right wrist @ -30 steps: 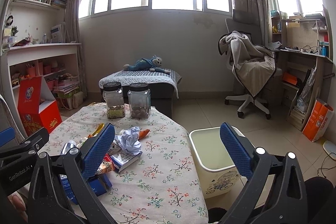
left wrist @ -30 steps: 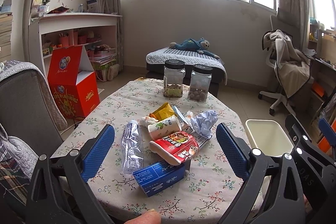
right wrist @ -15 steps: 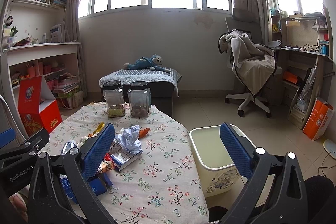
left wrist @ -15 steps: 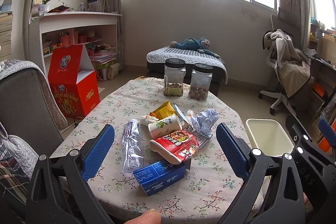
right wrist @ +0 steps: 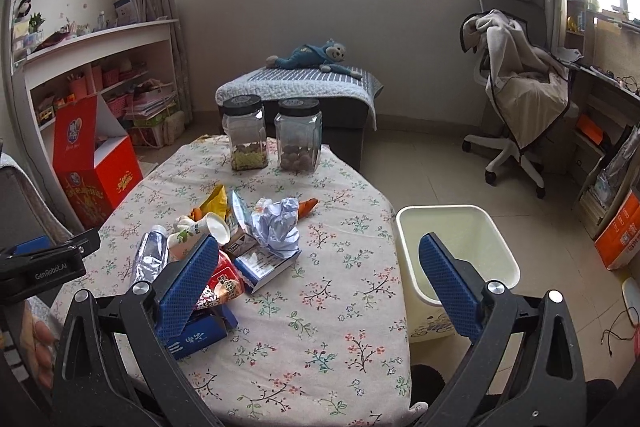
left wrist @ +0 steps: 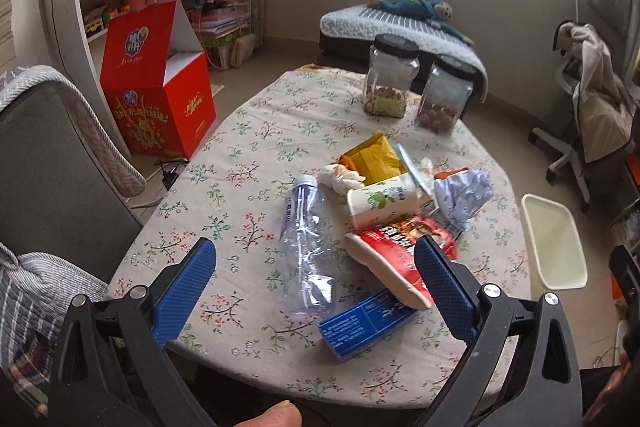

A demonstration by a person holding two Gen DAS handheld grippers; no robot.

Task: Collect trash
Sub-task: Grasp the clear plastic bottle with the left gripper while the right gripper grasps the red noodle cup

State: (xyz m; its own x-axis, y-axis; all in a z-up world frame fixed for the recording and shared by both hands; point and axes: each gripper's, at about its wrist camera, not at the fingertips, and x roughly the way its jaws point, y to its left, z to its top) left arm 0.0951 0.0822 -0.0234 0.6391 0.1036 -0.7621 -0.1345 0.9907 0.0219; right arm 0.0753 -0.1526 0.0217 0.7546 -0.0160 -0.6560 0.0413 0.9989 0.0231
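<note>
Both pairs of jaws stand wide apart and grasp nothing. The left gripper (left wrist: 314, 275) hangs above the near edge of the floral-clothed table (left wrist: 256, 131), with a clear plastic bottle (left wrist: 306, 247) lying between its blue pads in the left wrist view. Just right of the bottle the trash is heaped together: a white paper cup (left wrist: 382, 199) on its side, a red snack bag (left wrist: 400, 251), a blue carton (left wrist: 366, 323) nearest the edge, a yellow wrapper (left wrist: 374, 157), a white tissue wad (left wrist: 340, 177) and a crumpled pale-blue paper ball (left wrist: 462, 193). The right gripper (right wrist: 318, 281) hangs over the table's near right part, its left pad in front of the red bag. A cream waste bin (right wrist: 456, 251) stands on the floor just beside the table's right edge. Two black-lidded jars (right wrist: 274, 135) stand at the far end.
</note>
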